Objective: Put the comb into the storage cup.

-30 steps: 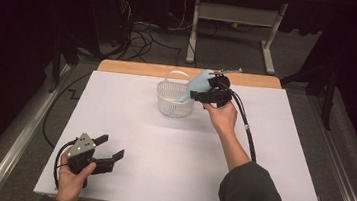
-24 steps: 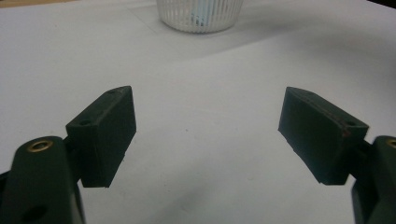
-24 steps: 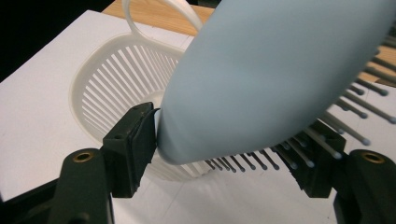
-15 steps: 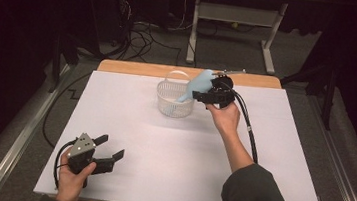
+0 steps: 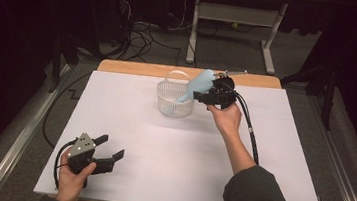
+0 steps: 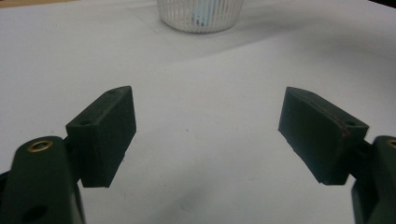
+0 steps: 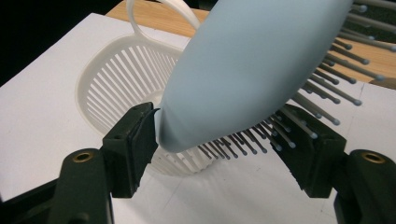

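Note:
A light blue hairbrush (image 5: pixel 200 84) with grey bristles hangs tilted over the right rim of a white slatted basket (image 5: pixel 168 104), its narrow end pointing down into it. My right gripper (image 5: pixel 201 96) is shut on the hairbrush (image 7: pixel 252 60): one jaw presses its smooth back, the other its bristles. In the right gripper view, the basket (image 7: pixel 105 88) lies just beyond the gripper (image 7: pixel 219 135). My left gripper (image 5: pixel 112 146) rests at the table's front left, open with nothing between its jaws. In the left gripper view, that gripper (image 6: pixel 208 126) faces the basket (image 6: pixel 201 16) far ahead.
A white sheet (image 5: pixel 168 180) covers the tabletop, with a wooden strip (image 5: pixel 134 68) showing along the far edge. The right gripper's cable (image 5: pixel 248 130) trails across the sheet beside the forearm. Cables and a desk frame (image 5: pixel 235 16) stand on the floor beyond.

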Motion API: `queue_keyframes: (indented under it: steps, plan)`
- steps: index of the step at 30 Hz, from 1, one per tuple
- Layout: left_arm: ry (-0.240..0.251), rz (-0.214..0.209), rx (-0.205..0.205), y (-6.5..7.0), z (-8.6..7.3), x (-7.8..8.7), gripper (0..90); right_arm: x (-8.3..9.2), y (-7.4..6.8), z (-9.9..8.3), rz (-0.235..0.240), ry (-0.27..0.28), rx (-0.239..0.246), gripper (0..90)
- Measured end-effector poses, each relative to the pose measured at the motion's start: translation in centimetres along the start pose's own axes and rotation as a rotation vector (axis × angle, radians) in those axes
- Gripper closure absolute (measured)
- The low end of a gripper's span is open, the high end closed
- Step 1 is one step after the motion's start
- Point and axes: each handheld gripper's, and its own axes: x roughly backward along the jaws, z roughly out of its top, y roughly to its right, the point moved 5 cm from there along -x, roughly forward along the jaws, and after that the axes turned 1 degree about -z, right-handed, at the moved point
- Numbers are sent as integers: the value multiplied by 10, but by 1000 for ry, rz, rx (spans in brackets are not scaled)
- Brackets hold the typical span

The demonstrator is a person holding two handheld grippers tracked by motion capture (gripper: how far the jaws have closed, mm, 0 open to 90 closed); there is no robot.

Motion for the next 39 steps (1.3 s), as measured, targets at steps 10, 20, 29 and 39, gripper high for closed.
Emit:
queue_keyframes:
  steps: [10,20,29,39]
  plan:
    - [0,0,0,0,0,0,200,3,1,-2,3,4,0,310]
    - [1,1,1,0,0,0,200,7,2,-5,1,10,6,307]
    - [-1,1,0,1,0,0,200,15,5,-9,1,19,5,306]
    - [-1,3,1,1,0,0,200,22,6,-13,12,31,13,306]
